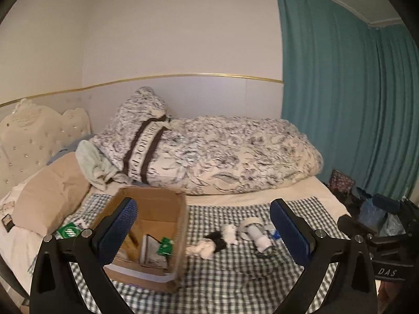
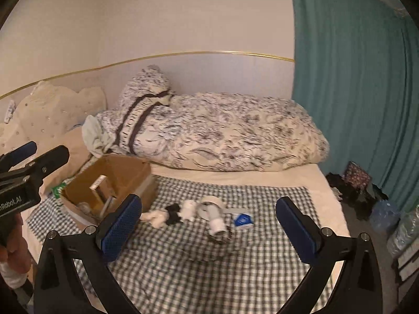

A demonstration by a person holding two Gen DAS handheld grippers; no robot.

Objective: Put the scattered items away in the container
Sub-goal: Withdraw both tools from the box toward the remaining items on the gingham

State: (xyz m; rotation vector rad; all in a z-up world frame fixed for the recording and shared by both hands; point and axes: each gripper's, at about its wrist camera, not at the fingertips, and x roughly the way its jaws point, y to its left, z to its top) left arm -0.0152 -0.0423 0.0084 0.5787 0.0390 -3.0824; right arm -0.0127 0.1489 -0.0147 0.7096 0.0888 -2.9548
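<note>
An open cardboard box (image 1: 180, 225) (image 2: 138, 180) sits on the checked cloth on the bed, holding papers and a green packet (image 1: 164, 246). Right of it lie white socks (image 1: 203, 248) (image 2: 155, 218), a black sock (image 1: 217, 238) (image 2: 174, 213), a white figure (image 1: 230, 234) (image 2: 189, 210), a tape roll (image 1: 248, 225) (image 2: 212, 201), a white cylinder (image 1: 260, 239) (image 2: 216, 222) and a blue-and-white packet (image 2: 243, 221). My left gripper (image 1: 207, 233) is open and empty above box and items; it shows in the right wrist view (image 2: 42, 154). My right gripper (image 2: 208, 231) is open and empty, hovering before the items.
A rolled patterned duvet (image 1: 222, 154) lies behind the cloth. A beige pillow (image 1: 49, 198) and a green packet (image 1: 68, 231) are left of the box. Bags and clutter (image 1: 371, 209) stand on the floor at the right by the teal curtain (image 1: 340, 91).
</note>
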